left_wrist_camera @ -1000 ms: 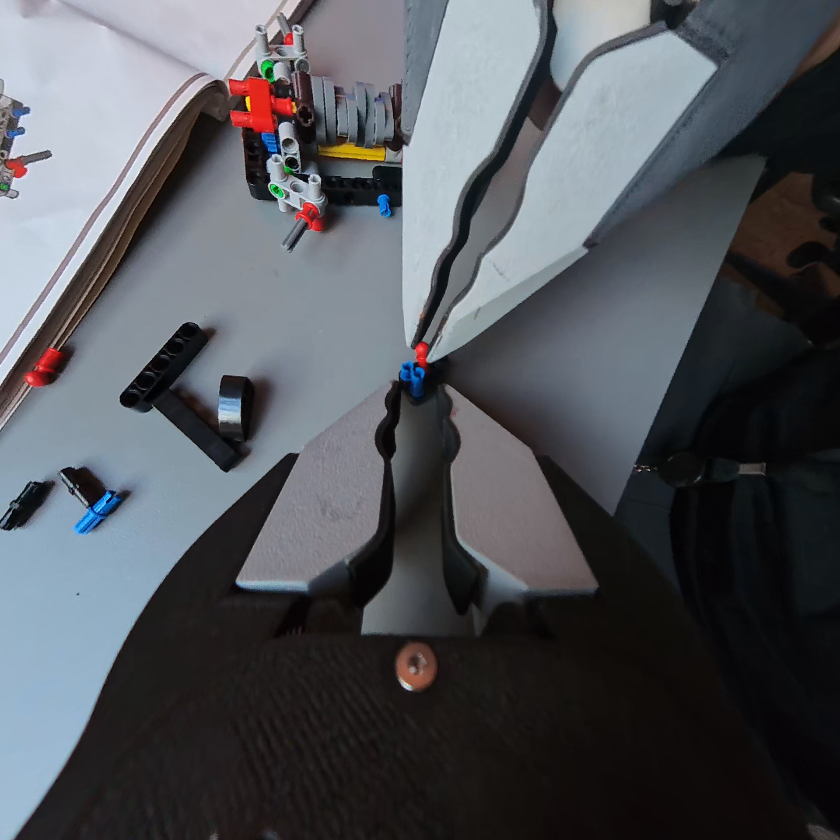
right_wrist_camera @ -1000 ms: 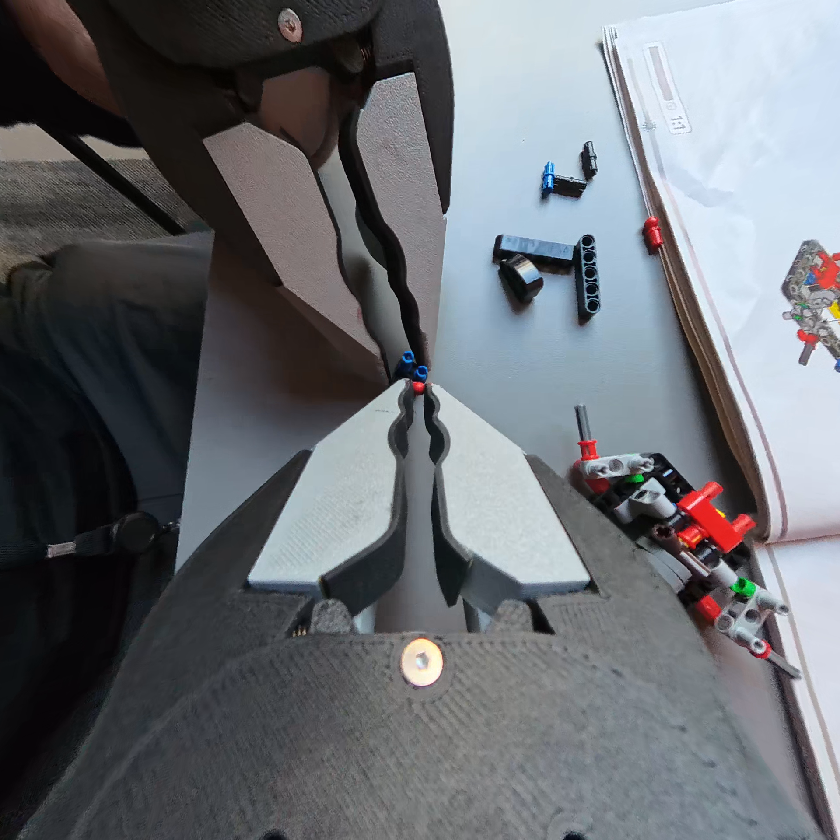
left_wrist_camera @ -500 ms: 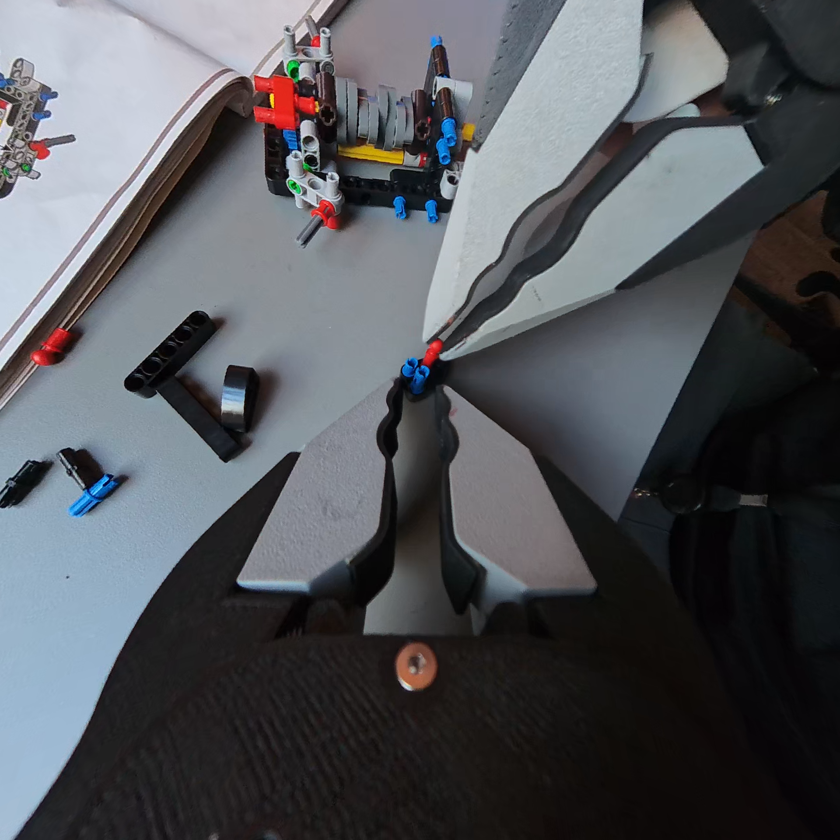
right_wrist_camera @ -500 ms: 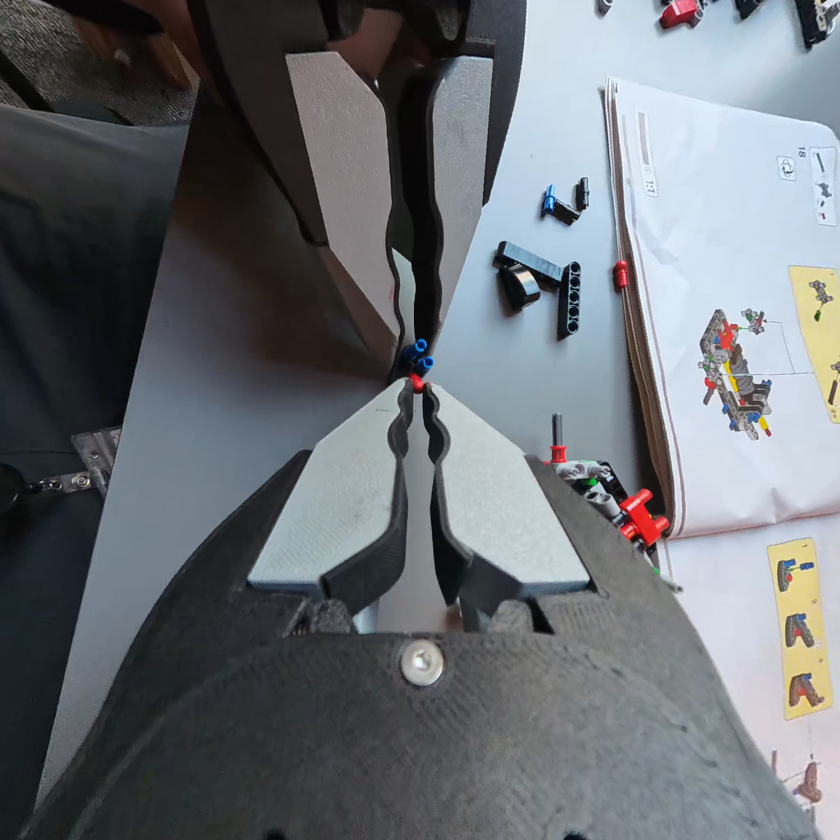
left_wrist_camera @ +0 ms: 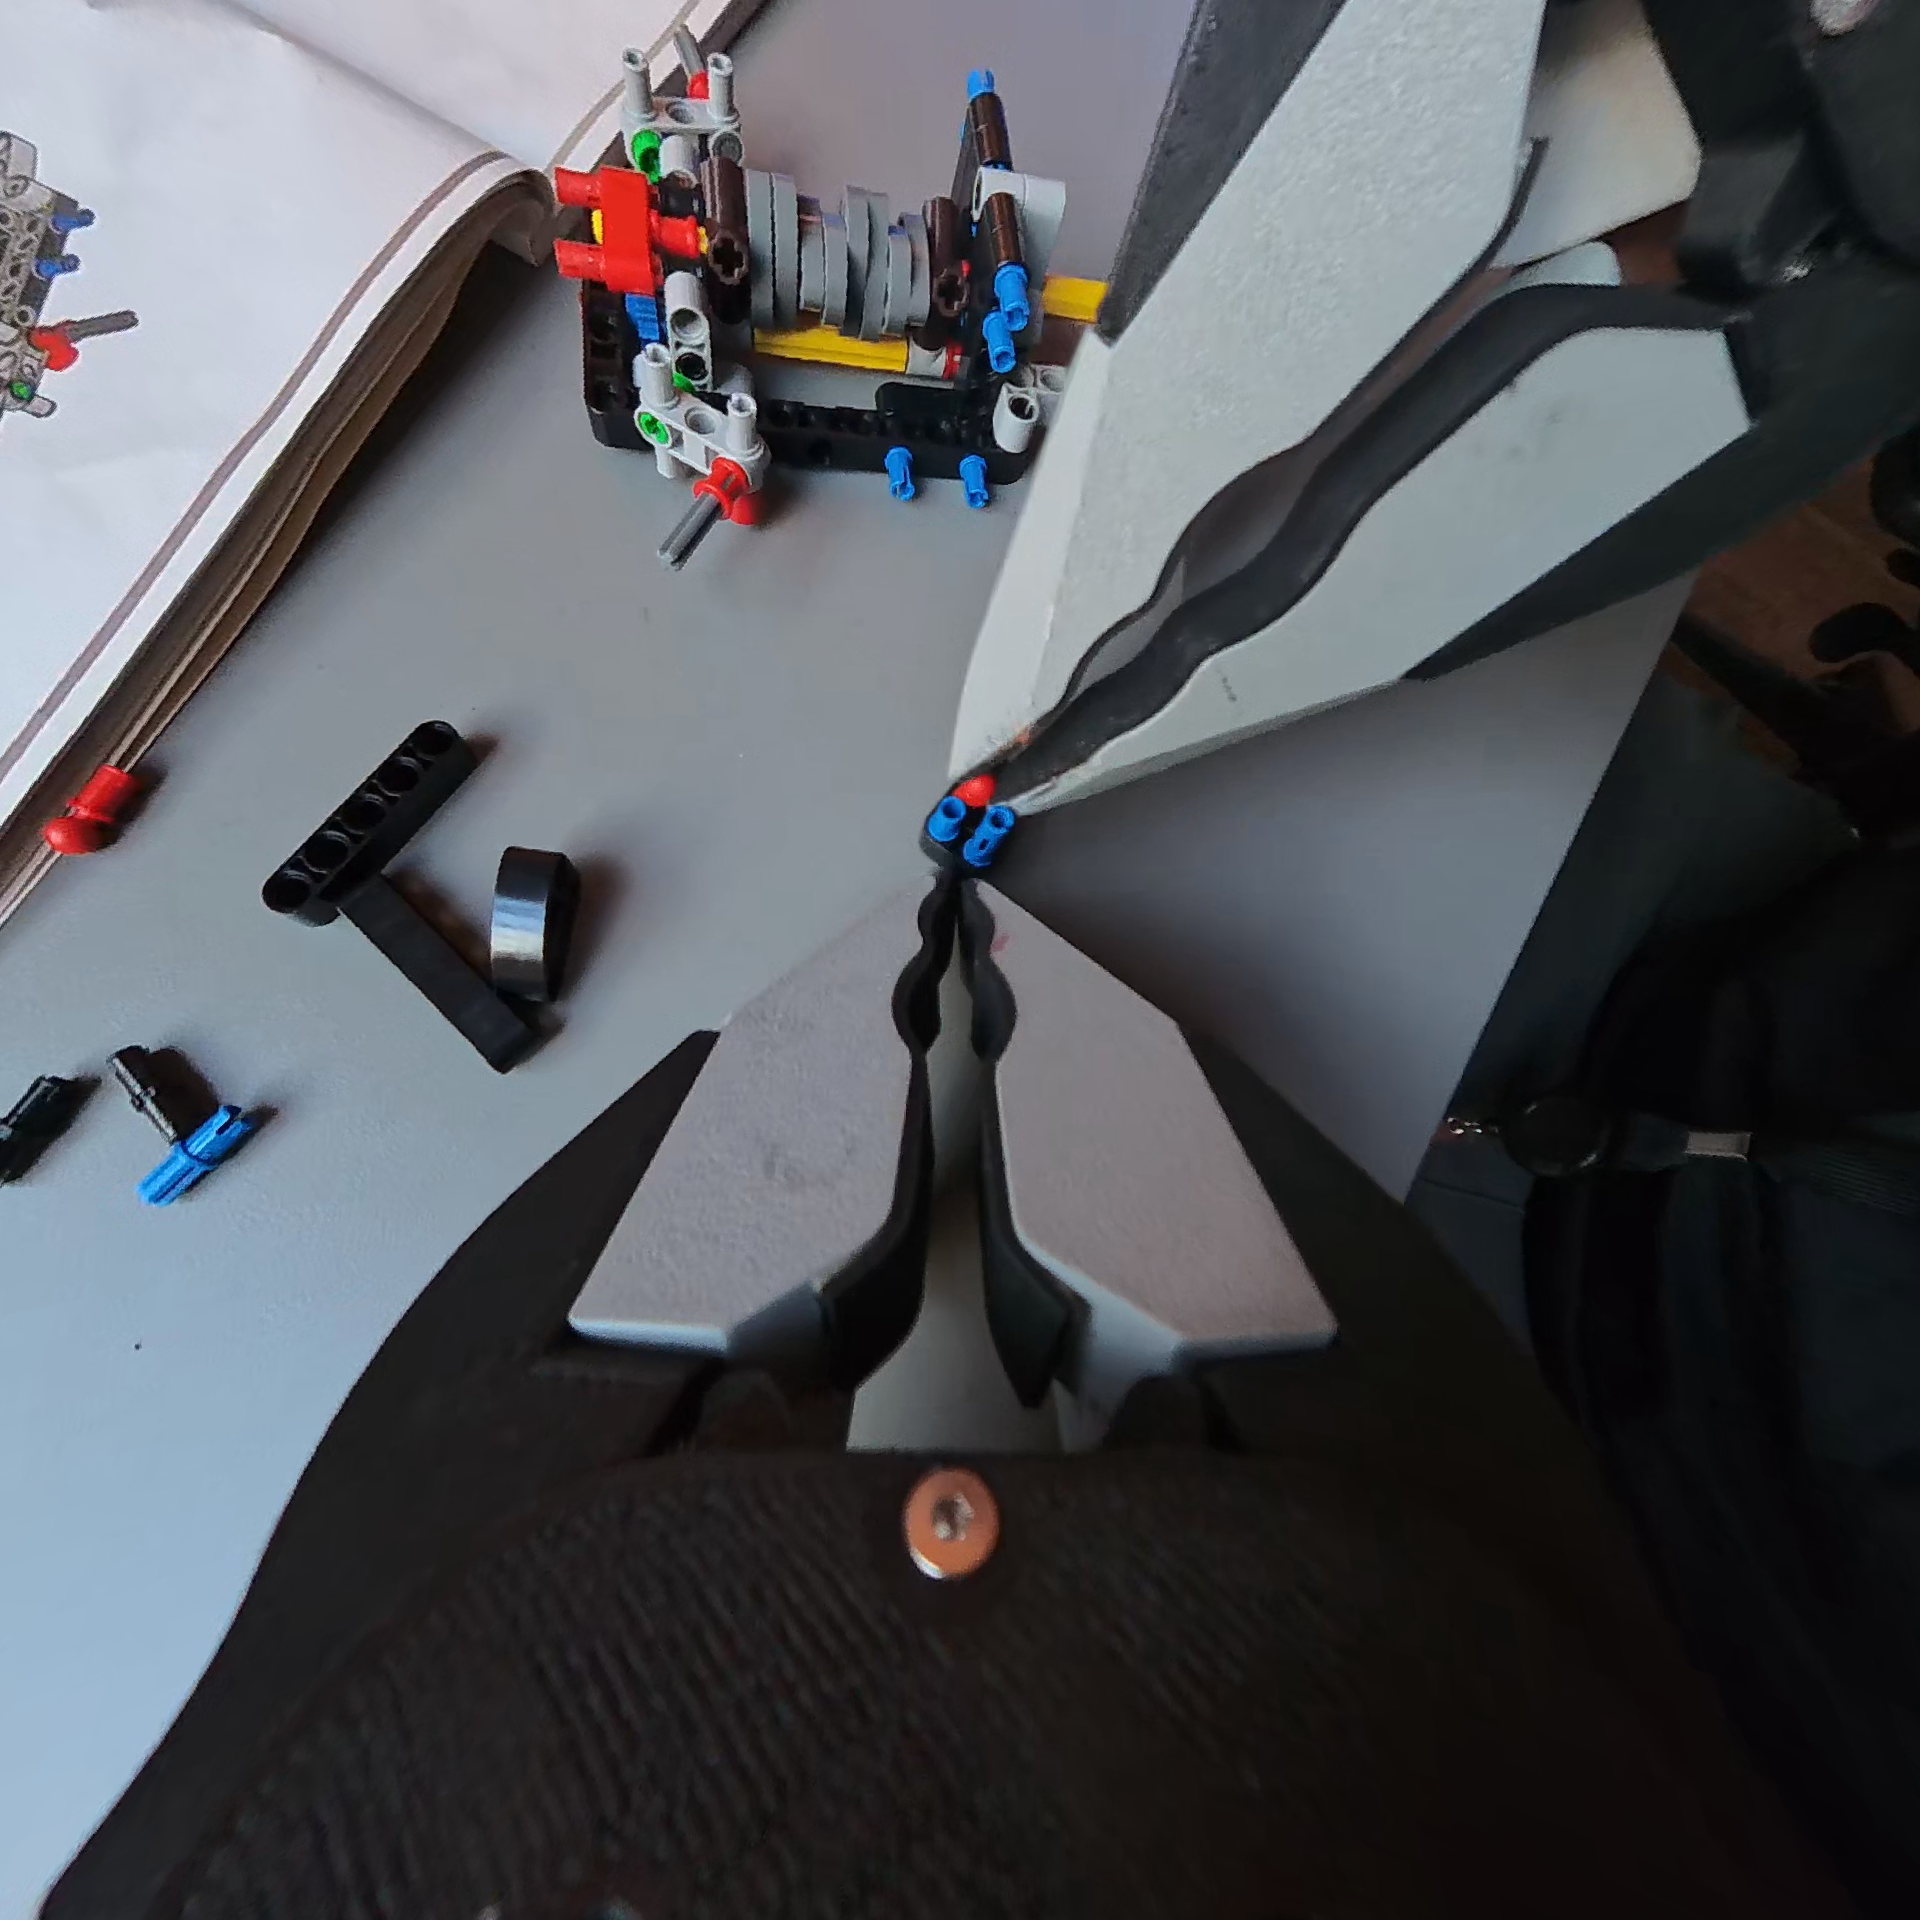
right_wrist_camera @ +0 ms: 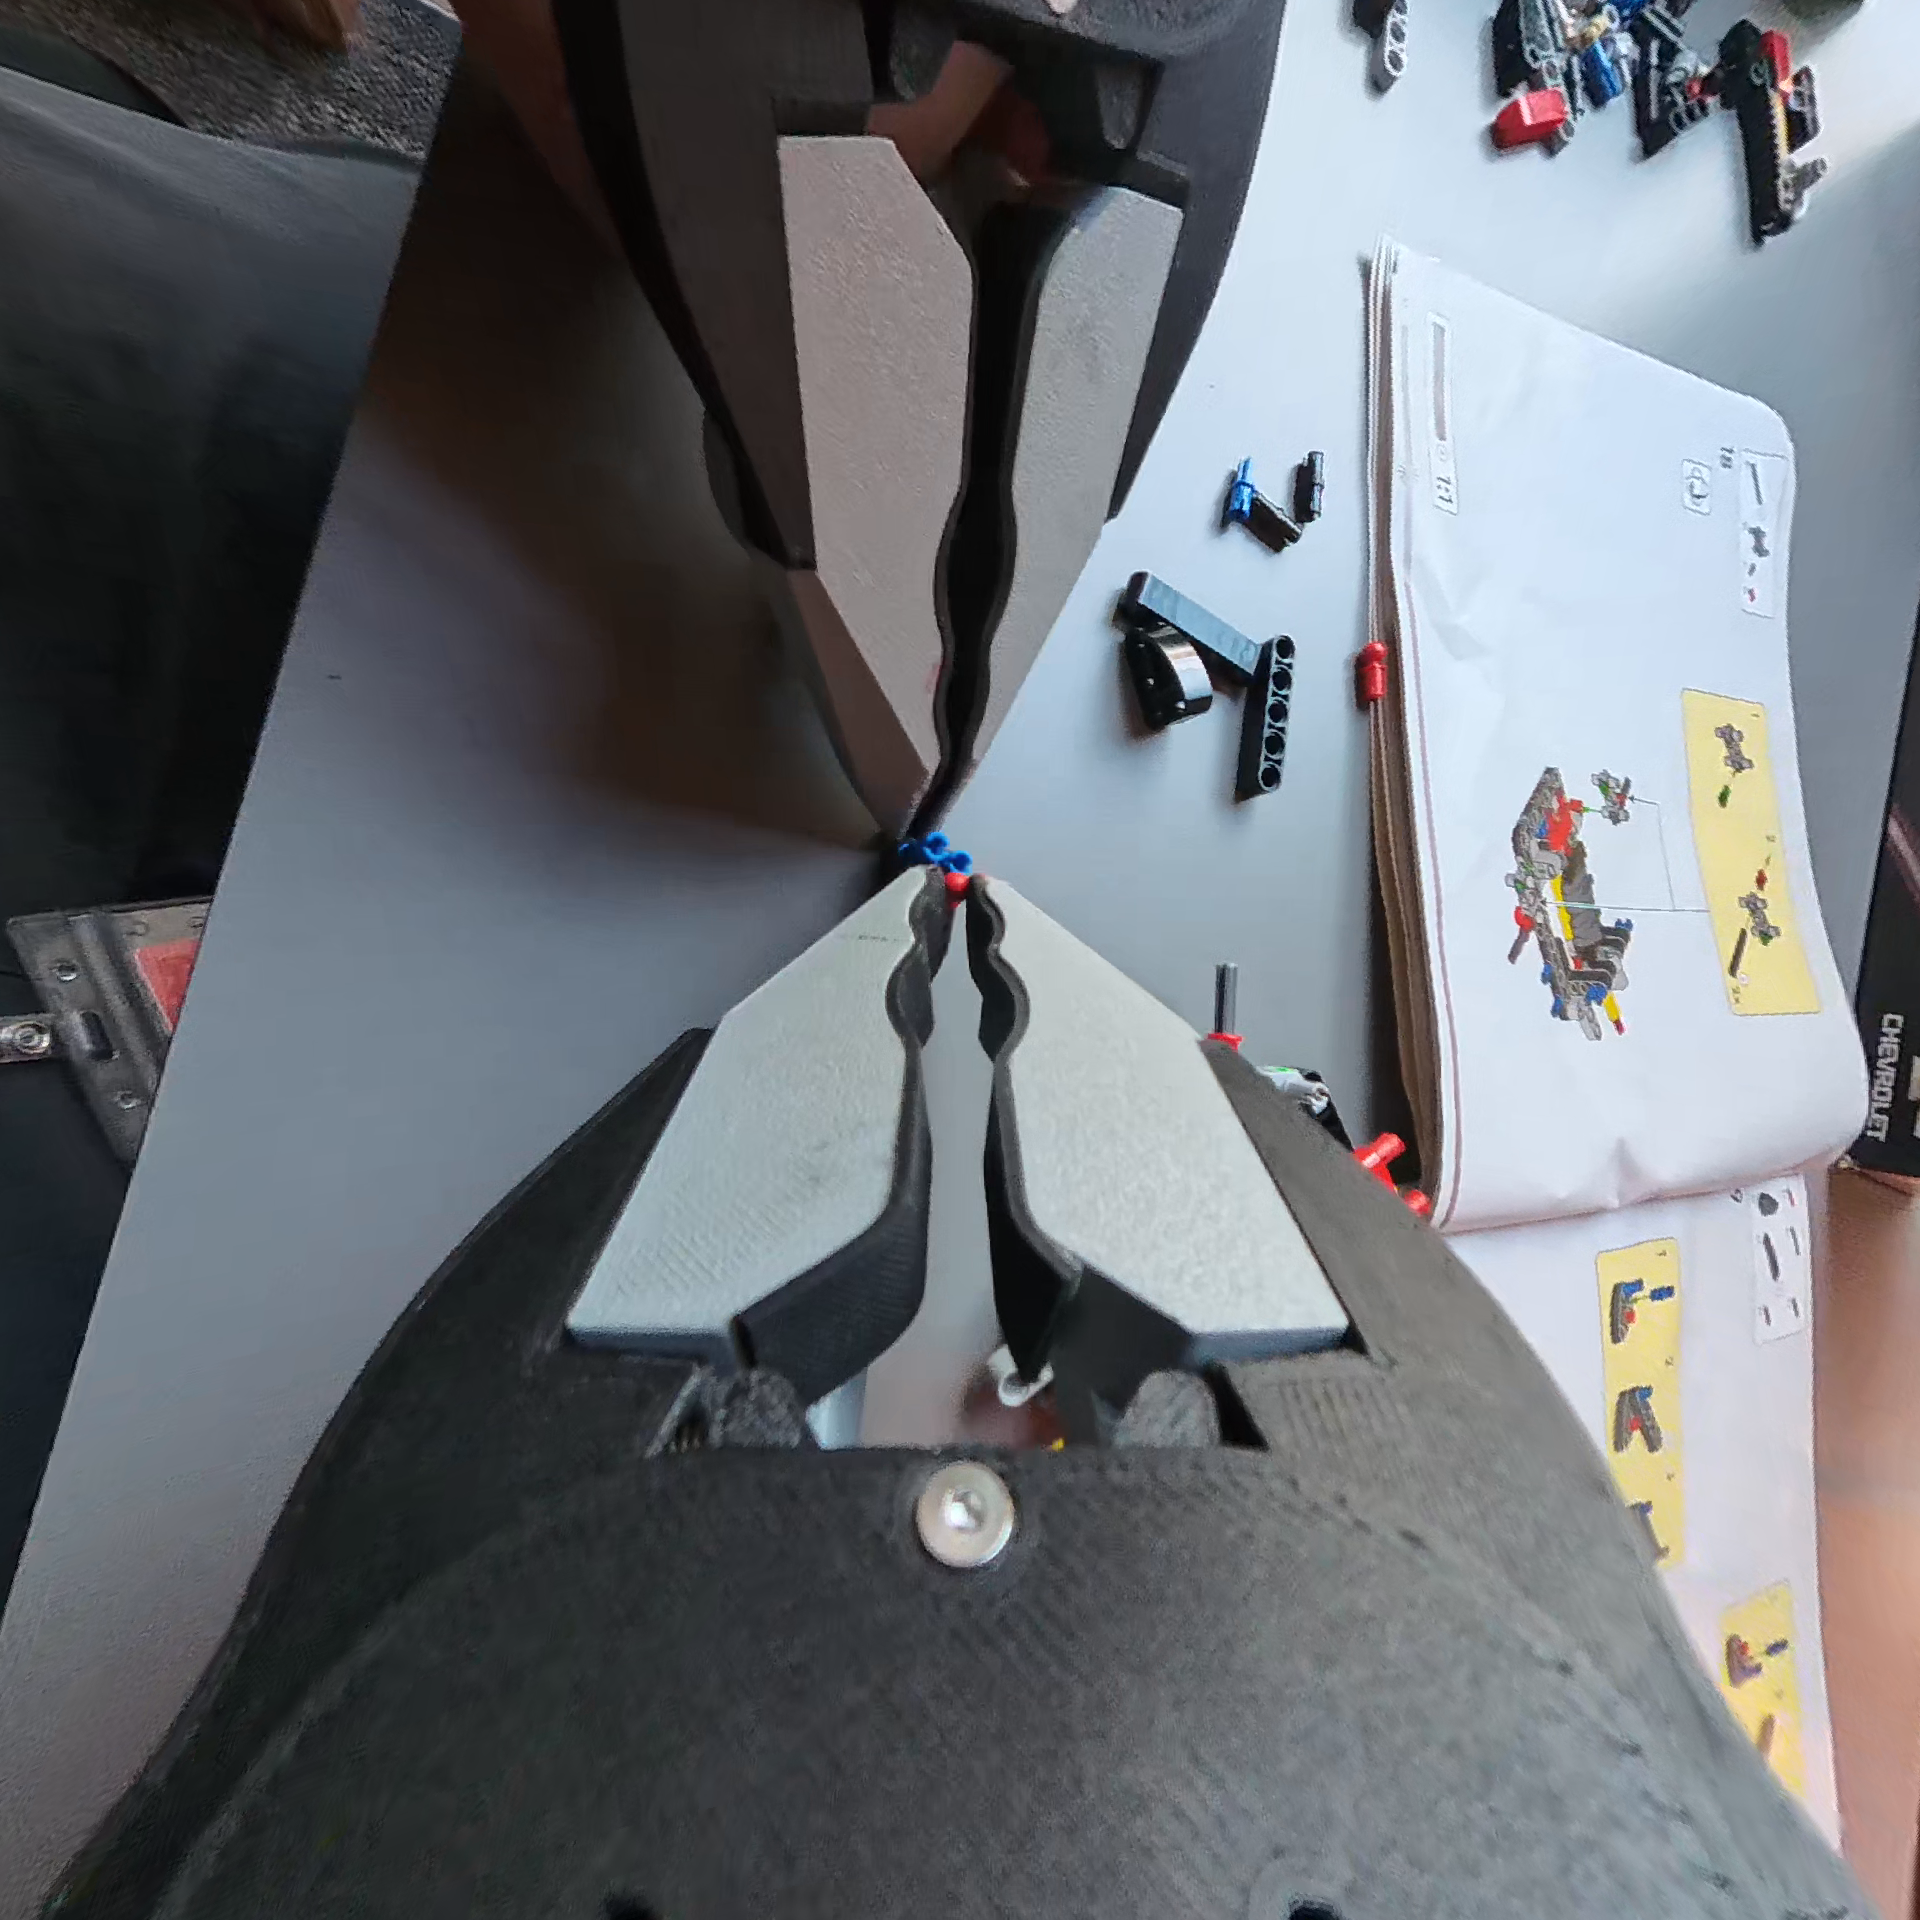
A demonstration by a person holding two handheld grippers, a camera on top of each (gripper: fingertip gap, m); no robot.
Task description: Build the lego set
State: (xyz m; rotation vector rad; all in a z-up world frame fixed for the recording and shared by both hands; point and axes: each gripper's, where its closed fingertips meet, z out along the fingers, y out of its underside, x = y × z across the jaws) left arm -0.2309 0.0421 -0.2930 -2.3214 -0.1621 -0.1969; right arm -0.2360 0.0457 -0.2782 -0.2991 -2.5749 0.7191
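Observation:
My left gripper is shut on a small black piece with two blue pins, held above the table near its front edge. My right gripper is shut on a small red pin. It meets the left gripper tip to tip, and the red pin touches the blue-pin piece. The right gripper comes in from the upper right in the left wrist view. The left gripper comes down from the top in the right wrist view. The partly built model stands on the table by the booklet.
An open instruction booklet lies beside the model. Loose on the grey table are a black L-shaped beam, a black curved piece, a red pin and a black-and-blue pin. A pile of parts sits far back. My two grippers' fingertips are within a few centimetres of each other.
My right gripper has swung and tilted, uncovering more of the model. My left gripper's fingers have closed tighter. The red pin stays against the blue-pin piece.

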